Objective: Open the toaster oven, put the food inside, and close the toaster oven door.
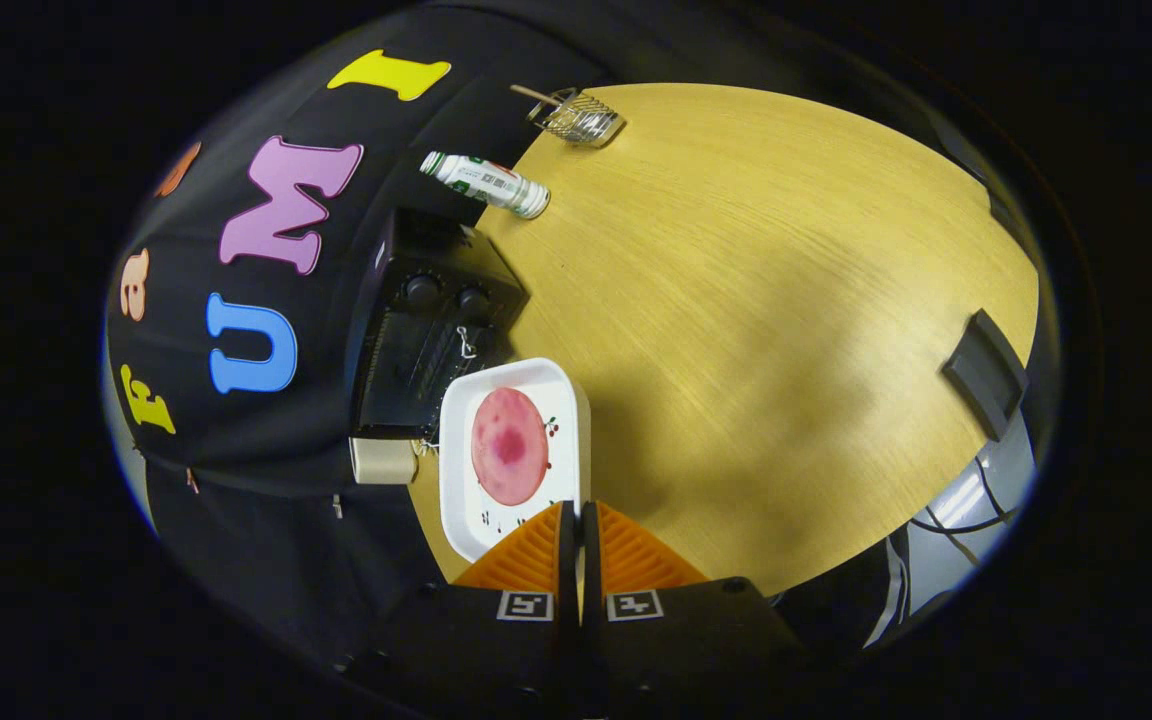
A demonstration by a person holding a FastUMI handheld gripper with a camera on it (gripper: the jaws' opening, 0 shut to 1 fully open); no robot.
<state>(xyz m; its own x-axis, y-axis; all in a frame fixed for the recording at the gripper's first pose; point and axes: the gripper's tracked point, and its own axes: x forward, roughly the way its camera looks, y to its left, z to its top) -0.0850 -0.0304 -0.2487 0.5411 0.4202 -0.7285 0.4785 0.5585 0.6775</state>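
Gripper (577,520) apparently pinches plate (459,470); bottle (486,183) label unreadable.

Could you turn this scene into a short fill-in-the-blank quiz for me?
1. The gripper holds the rim of a white ____ between its jaws.
2. The round food on it is ____ in colour.
3. The black toaster oven sits on the ____ table against the booth wall.
4. The bottle beyond the oven is lying on its ____.

Missing words: plate; pink; wooden; side
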